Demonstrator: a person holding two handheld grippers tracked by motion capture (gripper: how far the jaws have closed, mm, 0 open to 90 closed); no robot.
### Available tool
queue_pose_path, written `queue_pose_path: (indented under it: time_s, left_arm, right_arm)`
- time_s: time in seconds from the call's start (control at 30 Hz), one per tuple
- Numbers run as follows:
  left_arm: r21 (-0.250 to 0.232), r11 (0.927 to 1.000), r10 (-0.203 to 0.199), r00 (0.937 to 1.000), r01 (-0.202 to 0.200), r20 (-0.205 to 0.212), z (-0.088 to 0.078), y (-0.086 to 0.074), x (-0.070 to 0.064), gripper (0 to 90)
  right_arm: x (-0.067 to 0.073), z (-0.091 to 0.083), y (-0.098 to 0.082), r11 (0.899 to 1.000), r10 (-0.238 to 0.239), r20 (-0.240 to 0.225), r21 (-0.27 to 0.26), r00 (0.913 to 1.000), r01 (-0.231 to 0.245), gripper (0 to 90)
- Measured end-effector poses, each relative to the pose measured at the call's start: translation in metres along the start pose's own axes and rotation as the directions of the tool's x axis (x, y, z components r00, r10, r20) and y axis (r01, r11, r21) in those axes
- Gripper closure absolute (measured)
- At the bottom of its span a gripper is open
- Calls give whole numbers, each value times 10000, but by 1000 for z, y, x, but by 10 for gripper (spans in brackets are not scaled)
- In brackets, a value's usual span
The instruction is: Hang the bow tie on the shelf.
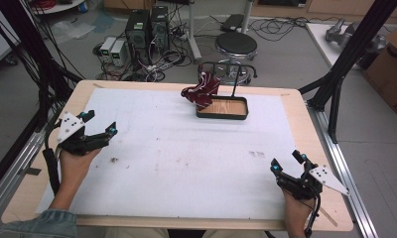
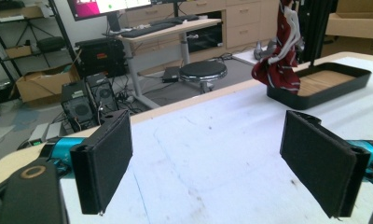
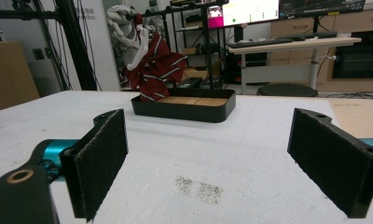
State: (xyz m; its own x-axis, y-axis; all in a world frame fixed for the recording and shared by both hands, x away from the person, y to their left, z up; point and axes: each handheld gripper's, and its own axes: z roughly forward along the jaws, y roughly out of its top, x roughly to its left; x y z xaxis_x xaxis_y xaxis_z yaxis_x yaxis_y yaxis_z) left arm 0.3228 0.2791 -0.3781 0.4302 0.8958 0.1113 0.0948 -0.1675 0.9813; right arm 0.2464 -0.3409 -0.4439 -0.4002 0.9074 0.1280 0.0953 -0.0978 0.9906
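A matt white sheet [image 1: 186, 148] covers the wood table [image 1: 305, 148]; the black tray [image 1: 222, 115] has a wood-grain floor.

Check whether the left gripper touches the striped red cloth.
Apart. The high view shows the left gripper at the table's left edge, bare white surface between it and the striped red cloth.

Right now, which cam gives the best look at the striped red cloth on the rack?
Right gripper view: the striped red cloth hangs large and sharp above the tray's end. Left gripper view shows it smaller, at the frame's upper right. High view shows it small, from above.
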Motion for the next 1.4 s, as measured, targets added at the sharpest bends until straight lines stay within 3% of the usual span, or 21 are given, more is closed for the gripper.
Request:
queue_pose_path:
  time_s: [0.3,0.67,1.4]
  left_arm:
    - [214,9996,-186,9997,189,-162,-17,-25,-15,171]
    - [476,9979,-419,9978,444,-511,-32,-48,-19,171]
    - [970,9945,-350,9979,402,-553,-35,-64,-26,170]
  right_arm:
    - [0,0,0,10000,-25,28,-2,10000,25,111]
    - [0,0,0,10000,14,74,2,10000,-14,111]
    - [1,0,0,10000,1,31,99,10000,-2,111]
